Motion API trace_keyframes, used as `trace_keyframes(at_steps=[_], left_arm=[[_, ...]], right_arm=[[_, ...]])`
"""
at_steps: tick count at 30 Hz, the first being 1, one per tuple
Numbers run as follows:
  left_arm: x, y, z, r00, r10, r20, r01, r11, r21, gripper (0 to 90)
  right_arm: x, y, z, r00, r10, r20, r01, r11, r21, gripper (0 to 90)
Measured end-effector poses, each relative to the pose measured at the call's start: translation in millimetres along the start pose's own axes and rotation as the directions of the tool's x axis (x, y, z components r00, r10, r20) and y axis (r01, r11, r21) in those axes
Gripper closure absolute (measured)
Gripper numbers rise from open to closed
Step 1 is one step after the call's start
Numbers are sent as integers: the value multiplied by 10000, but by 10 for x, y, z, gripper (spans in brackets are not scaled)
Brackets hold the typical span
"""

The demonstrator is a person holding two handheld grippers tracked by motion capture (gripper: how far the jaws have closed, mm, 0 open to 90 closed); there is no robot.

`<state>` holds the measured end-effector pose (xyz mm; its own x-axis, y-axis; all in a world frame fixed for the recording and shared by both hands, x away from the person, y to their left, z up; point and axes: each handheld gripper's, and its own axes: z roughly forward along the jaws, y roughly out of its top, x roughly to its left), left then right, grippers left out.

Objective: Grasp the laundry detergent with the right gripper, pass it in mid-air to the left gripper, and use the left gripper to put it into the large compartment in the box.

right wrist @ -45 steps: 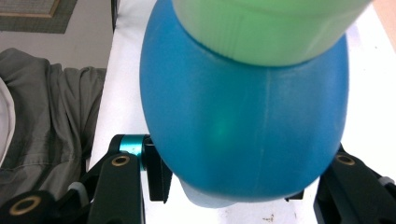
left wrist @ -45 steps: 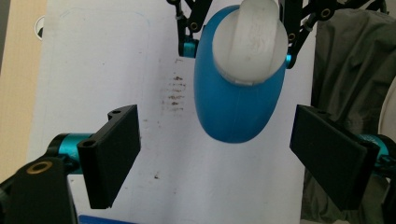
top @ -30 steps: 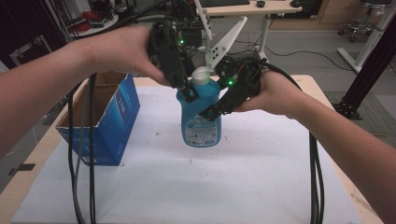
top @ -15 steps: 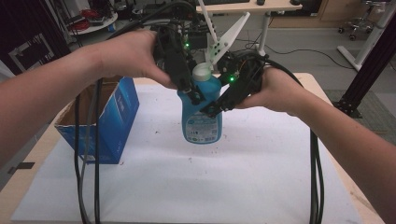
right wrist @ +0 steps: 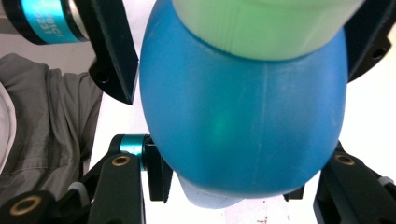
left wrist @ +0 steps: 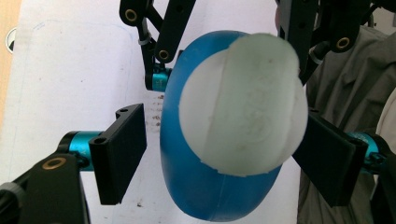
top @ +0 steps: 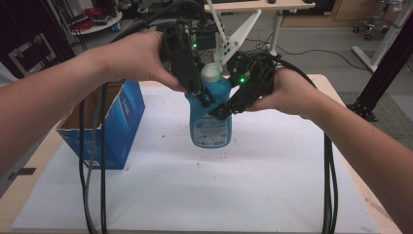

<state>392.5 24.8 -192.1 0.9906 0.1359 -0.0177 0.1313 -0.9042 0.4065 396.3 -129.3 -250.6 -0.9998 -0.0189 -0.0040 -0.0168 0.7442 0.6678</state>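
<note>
A blue bottle (top: 210, 122) with a white cap (top: 211, 74) stands upright on the white mat, mid table. My left gripper (top: 197, 92) reaches down over its shoulder from the left. In the left gripper view the open jaws straddle the bottle (left wrist: 196, 186): a gap shows beside the left pad (left wrist: 123, 154), while the right pad (left wrist: 327, 158) sits against the cap's edge. My right gripper (top: 229, 105) comes in from the right, shut on the bottle (right wrist: 243, 121) below the cap, with its fingers (right wrist: 126, 186) pressed against the sides.
An open blue cardboard box (top: 117, 122) stands on the mat's left side. Black cables (top: 92, 195) hang from both grippers across the near table. The white mat (top: 219, 195) covers the wooden table; office furniture stands beyond the far edge.
My left gripper has come lower and a little right, from beside the cap to around the bottle's shoulder. The right gripper and the bottle have barely moved.
</note>
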Motion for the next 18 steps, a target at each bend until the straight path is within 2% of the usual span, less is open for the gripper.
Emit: trace_keyframes(at_steps=[16, 18], left_arm=[[-8, -5, 5, 10000, -56, -24, 56, 9999, 84, 257], [-4, -7, 3, 10000, -59, -33, 59, 10000, 71, 270]], right_arm=[[-1, -2, -1, 10000, -12, 29, 12, 10000, -2, 476], [-18, -1, 11, 9998, -210, 31, 210, 9997, -116, 476]])
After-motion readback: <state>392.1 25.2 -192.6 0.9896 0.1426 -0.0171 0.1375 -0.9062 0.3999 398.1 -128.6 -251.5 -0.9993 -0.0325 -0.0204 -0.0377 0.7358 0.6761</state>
